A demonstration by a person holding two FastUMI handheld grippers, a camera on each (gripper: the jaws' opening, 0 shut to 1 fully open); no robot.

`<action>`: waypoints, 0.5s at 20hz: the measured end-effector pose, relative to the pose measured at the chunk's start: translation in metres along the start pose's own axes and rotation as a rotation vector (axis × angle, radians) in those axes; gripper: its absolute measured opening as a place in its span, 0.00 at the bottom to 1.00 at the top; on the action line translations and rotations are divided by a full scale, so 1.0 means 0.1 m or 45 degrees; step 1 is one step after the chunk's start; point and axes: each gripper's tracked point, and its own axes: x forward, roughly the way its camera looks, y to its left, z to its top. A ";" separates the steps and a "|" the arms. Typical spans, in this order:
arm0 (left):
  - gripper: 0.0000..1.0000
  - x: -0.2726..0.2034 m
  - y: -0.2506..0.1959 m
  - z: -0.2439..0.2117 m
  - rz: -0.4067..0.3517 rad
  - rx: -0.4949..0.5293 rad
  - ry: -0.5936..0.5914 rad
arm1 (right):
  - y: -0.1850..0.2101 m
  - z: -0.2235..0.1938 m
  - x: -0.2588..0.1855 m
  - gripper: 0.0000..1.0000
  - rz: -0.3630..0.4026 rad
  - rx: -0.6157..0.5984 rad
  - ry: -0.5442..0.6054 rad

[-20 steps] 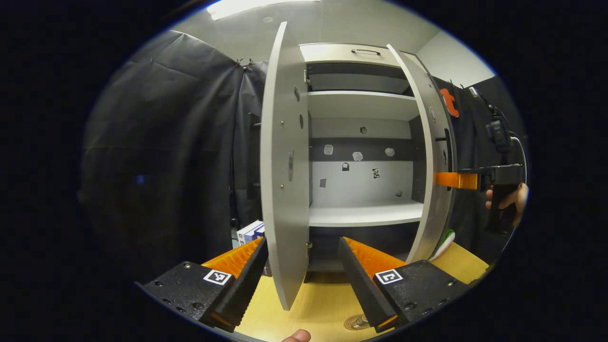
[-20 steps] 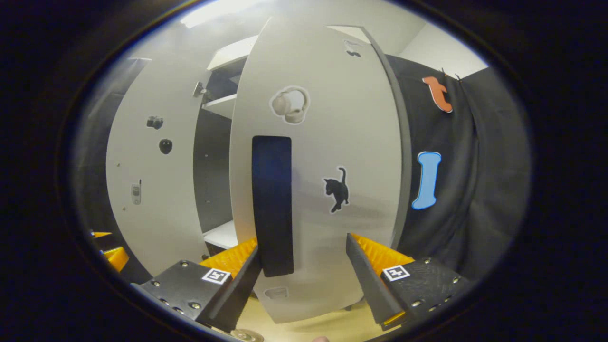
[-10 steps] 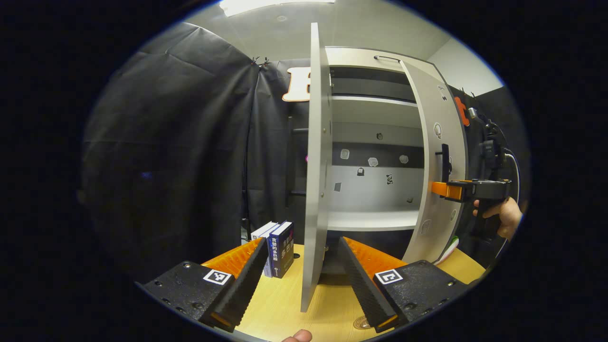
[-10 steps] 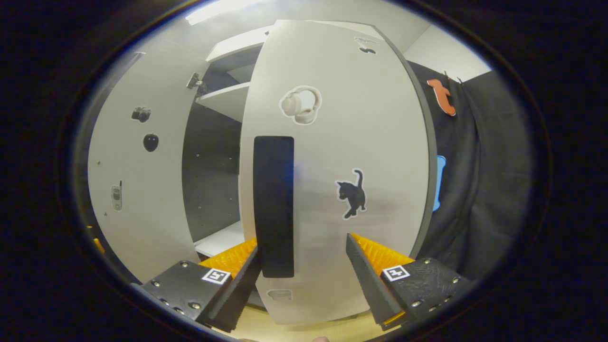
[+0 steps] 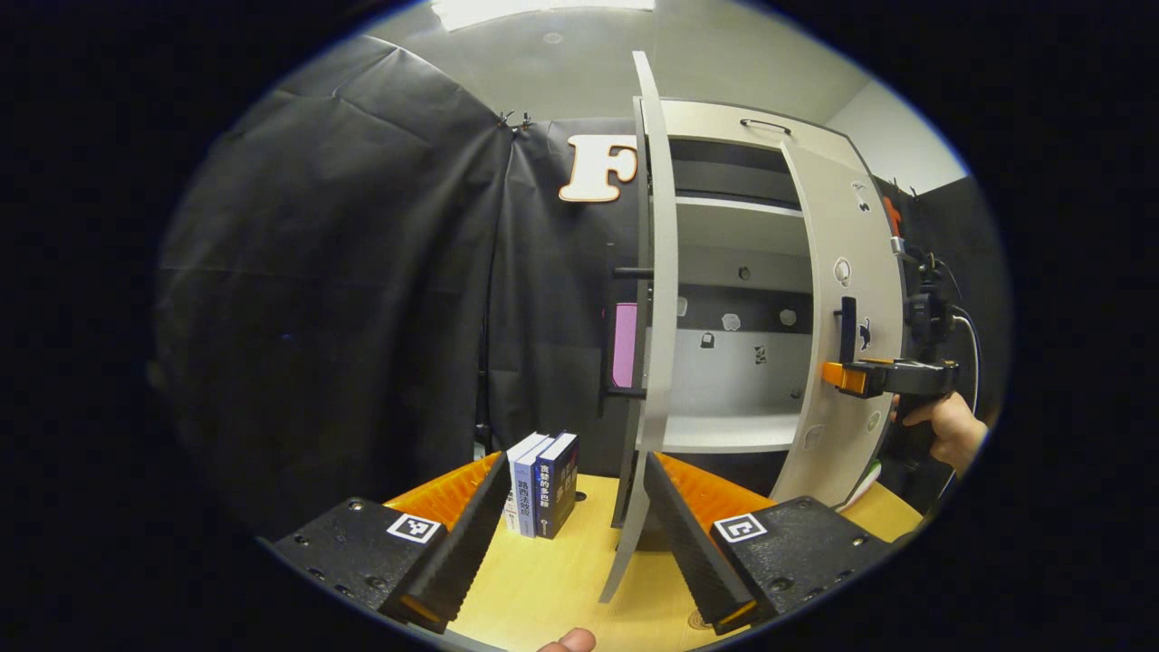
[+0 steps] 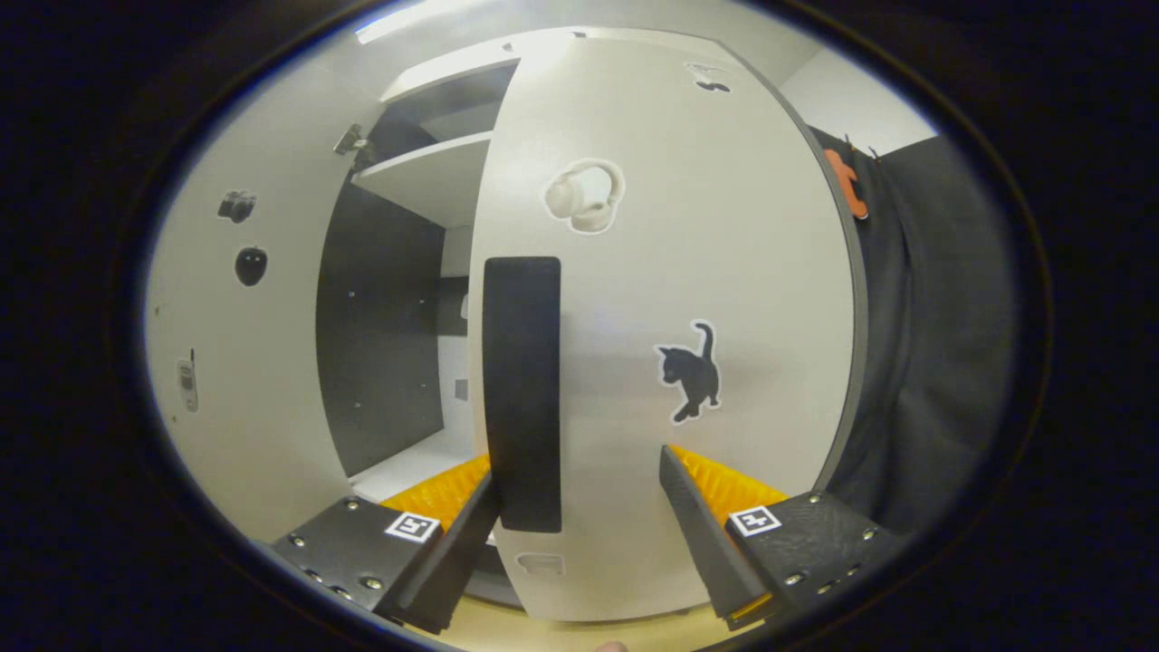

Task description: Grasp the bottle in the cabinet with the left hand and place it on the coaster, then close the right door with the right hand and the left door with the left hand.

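A pale wooden tabletop [image 5: 543,580] carries a grey two-door cabinet [image 5: 724,272]. The left gripper [image 5: 570,534] is spread, straddling the grey left door [image 5: 656,317]. The right gripper [image 6: 579,534] is spread at the grey right door [image 6: 724,272].

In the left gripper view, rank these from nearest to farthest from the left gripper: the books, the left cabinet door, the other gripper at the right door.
1. Left cabinet door: edge-on between the left gripper fingers.
2. Books: upright on the table, just beyond its left finger.
3. Right gripper: far right, at the right door.
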 end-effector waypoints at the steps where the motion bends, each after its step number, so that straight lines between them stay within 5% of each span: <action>1: 0.94 0.00 0.05 0.02 0.009 0.005 0.003 | -0.01 0.00 0.01 0.97 -0.013 -0.007 0.000; 10: 0.92 0.13 0.11 0.40 -0.114 0.024 -0.018 | -0.02 0.00 0.04 1.00 -0.112 -0.013 0.009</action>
